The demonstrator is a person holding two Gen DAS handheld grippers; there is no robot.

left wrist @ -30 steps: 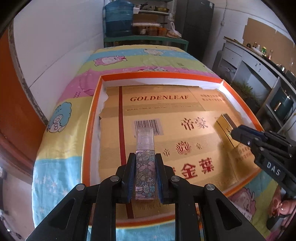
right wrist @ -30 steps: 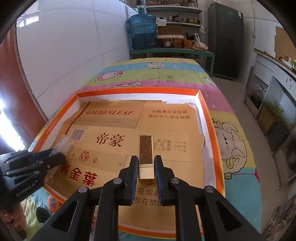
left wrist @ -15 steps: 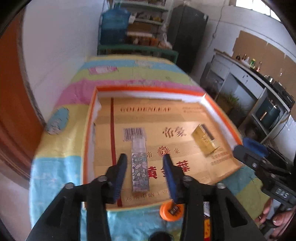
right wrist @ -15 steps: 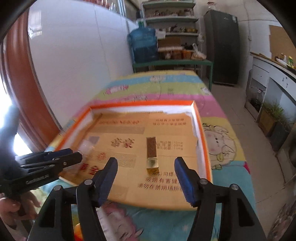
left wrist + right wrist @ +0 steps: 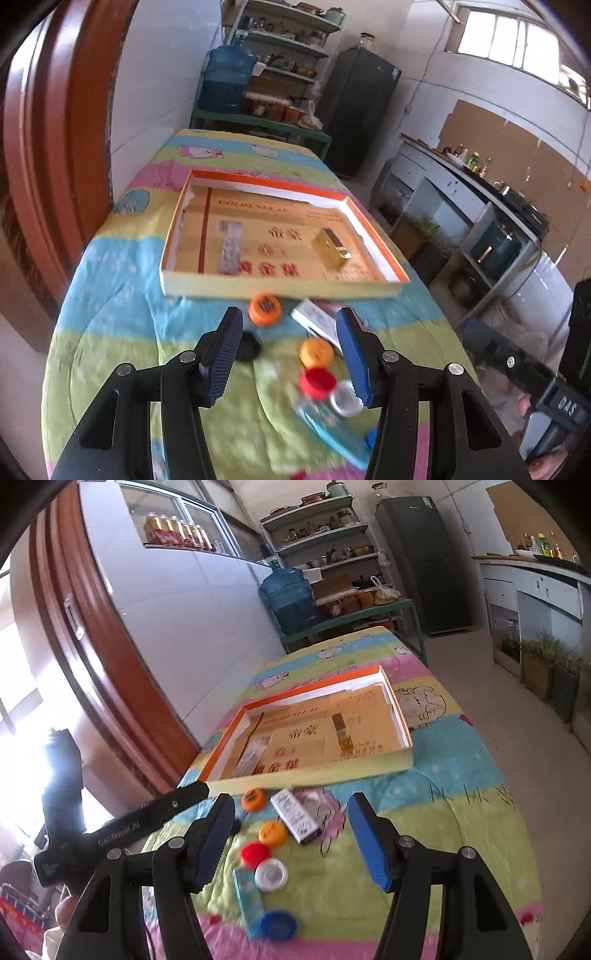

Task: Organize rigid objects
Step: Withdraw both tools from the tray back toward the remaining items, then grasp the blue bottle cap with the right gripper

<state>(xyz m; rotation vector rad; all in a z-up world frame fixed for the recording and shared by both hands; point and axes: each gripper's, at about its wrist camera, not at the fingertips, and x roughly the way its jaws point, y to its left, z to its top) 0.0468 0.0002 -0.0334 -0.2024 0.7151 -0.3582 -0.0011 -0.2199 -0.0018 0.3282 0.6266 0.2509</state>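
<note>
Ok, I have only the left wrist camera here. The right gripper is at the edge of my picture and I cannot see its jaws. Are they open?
Observer: Yes. The right gripper is open. Its jaws have just been opening and they grip nothing.
Operator: At my bottom edge there is a small piece of blue. What is it?
Observer: A blue cap, seen whole, beside the near end of the teal box.
Operator: And the pale, blurred round thing next to the red cap?
Observer: A white cap. It lies between the red cap and the blue cap.
</note>
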